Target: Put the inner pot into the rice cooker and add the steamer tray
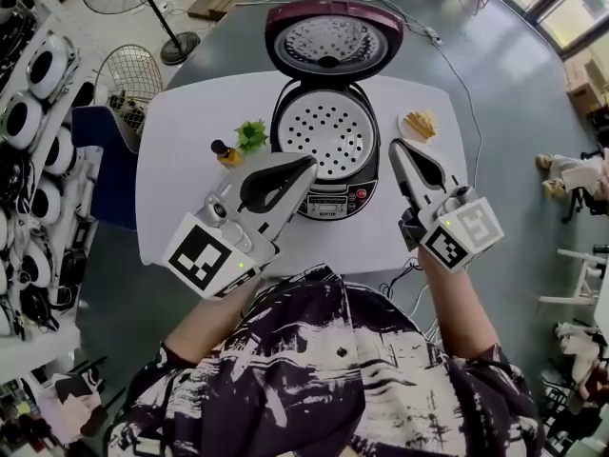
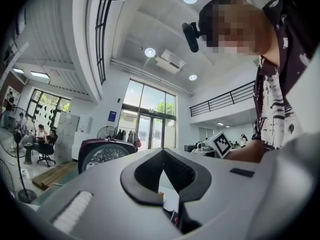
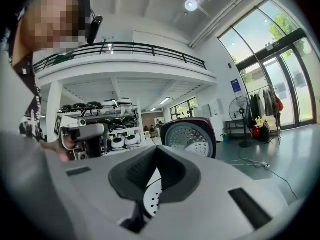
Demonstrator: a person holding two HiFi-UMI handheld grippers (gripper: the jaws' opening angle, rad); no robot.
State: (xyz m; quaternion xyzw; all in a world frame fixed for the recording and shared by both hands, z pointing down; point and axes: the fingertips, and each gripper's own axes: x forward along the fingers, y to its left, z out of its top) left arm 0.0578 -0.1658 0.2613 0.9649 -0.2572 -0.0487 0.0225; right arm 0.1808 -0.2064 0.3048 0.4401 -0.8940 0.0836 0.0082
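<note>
The rice cooker (image 1: 328, 198) stands at the middle of the white table (image 1: 181, 131) with its dark red lid (image 1: 333, 38) swung up and back. A perforated steamer tray (image 1: 325, 137) lies in its mouth; the inner pot below is hidden. My left gripper (image 1: 310, 163) hovers at the cooker's front left, shut and empty. My right gripper (image 1: 394, 146) hovers at its front right, shut and empty too. In the left gripper view the left gripper (image 2: 162, 151) points past the lid (image 2: 102, 154). In the right gripper view the tray (image 3: 150, 199) shows below the right gripper (image 3: 157, 148).
A small brown bottle (image 1: 225, 152) and a green plant (image 1: 251, 135) sit left of the cooker. A small dish of food (image 1: 419, 124) lies to its right. A power cord (image 1: 455, 69) trails off the table's far right. A floor fan (image 1: 130, 74) stands beyond the left corner.
</note>
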